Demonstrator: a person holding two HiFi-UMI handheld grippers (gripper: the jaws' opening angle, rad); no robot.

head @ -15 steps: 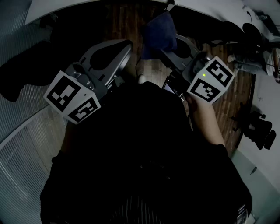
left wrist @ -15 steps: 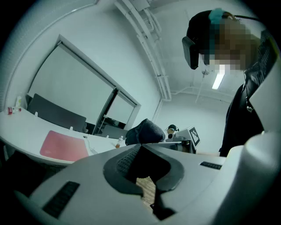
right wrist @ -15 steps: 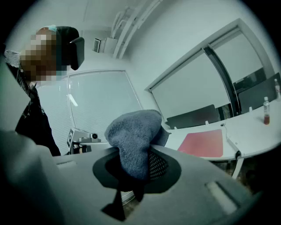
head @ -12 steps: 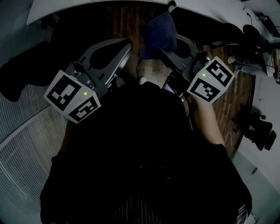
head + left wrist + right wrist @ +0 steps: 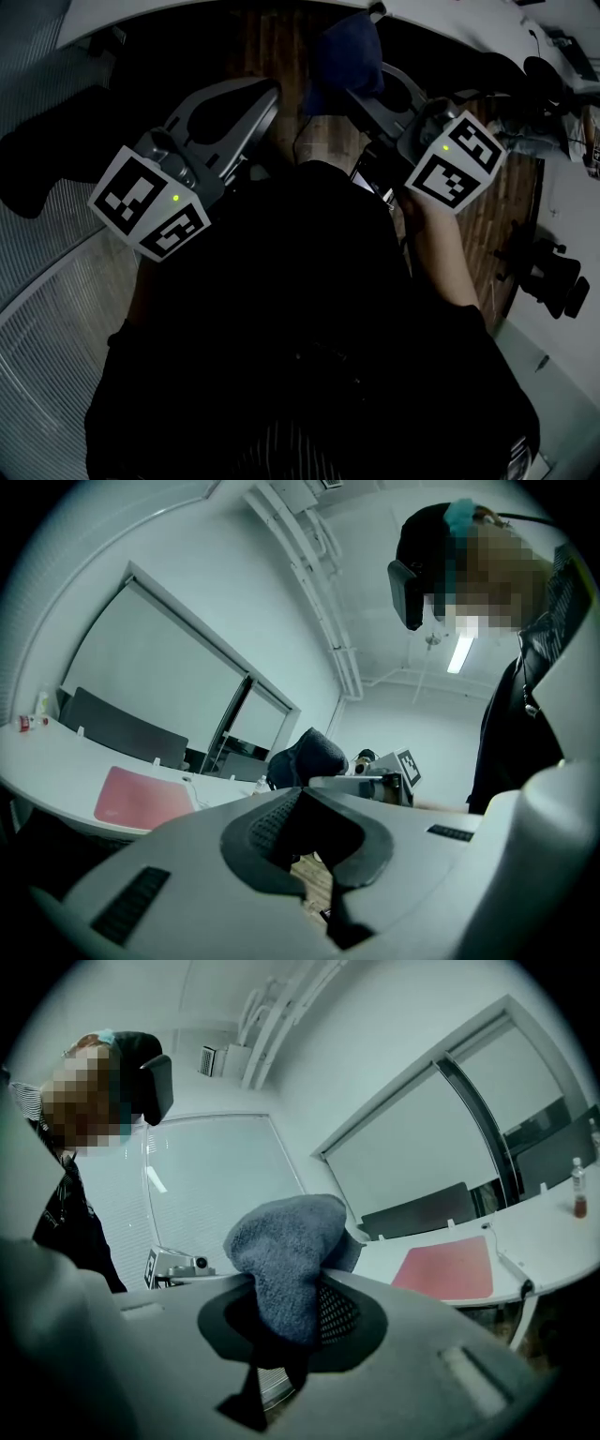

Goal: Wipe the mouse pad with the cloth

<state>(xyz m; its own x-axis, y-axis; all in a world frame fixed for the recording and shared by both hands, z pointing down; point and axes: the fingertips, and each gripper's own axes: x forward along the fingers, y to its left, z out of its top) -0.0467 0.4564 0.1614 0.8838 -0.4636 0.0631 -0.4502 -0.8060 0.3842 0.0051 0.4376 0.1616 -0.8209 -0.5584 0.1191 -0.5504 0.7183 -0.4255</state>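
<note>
The right claw is pinching the blue cloth, which is bunching up above its jaws. The left claw is sitting pressed together, gripping nothing. The pink mouse pad is lying flat on the white tabletop, well apart from both claws and from the cloth.

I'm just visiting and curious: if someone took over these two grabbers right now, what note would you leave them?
Left gripper: shut, nothing in it.
Right gripper: shut on the blue cloth, held up in the air.
The pink mouse pad lies flat on the white desk, well apart from the cloth.
Done: cloth is in hand.
Left: bring the cloth down to the pad and wipe it.
</note>
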